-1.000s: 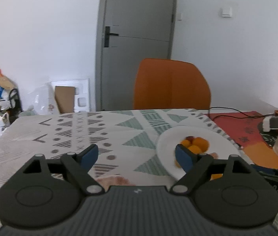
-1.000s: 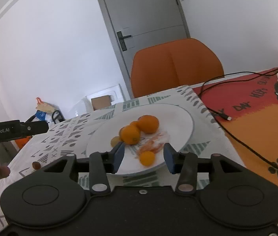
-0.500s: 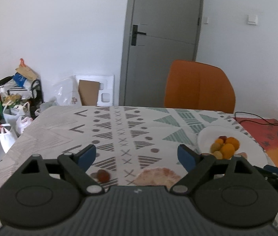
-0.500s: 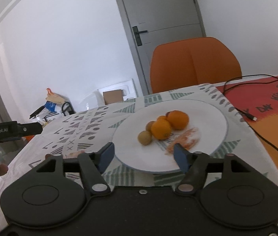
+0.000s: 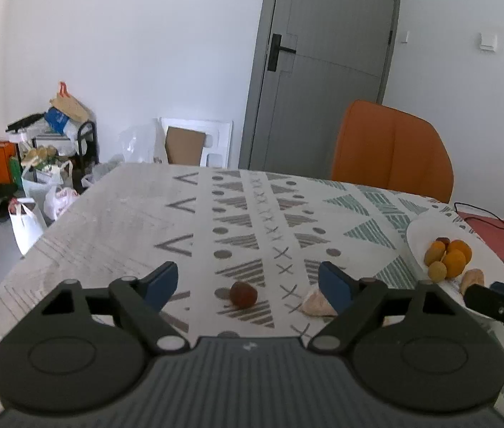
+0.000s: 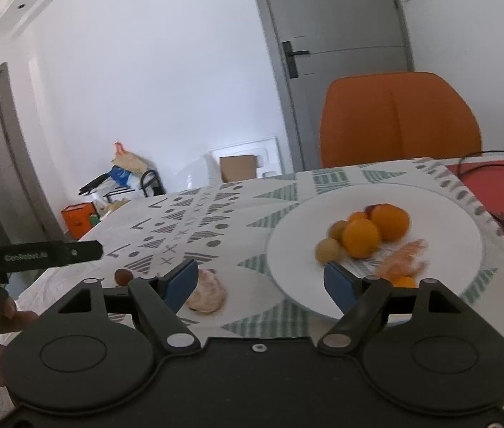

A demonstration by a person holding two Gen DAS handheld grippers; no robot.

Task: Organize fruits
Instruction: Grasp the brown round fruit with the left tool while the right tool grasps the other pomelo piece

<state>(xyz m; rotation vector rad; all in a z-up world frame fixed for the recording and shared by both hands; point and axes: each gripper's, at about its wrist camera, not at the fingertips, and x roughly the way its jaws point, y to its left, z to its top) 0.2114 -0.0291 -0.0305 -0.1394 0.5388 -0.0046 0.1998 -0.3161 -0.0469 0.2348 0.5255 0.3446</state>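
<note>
A white plate (image 6: 287, 249) holds several orange and yellow fruits (image 6: 360, 237) and a peeled piece (image 6: 401, 260); it also shows in the left wrist view (image 5: 416, 235) at the right. A small brown-red fruit (image 5: 243, 294) lies on the tablecloth between my left gripper's fingers, ahead of them; it shows in the right wrist view (image 6: 122, 276) too. A pale pink peeled piece (image 5: 314, 306) (image 6: 207, 292) lies next to it. My left gripper (image 5: 248, 281) is open and empty. My right gripper (image 6: 260, 281) is open and empty, near the plate's near edge.
An orange chair (image 5: 392, 149) stands behind the patterned table (image 5: 127, 221). A red mat with a black cable (image 6: 494, 192) lies to the right. Bags and boxes (image 5: 37, 153) sit on the floor at the left.
Both grippers swung left, away from the plate. The right gripper opened wider. The brown-red fruit and the pink piece came into view between the left fingers.
</note>
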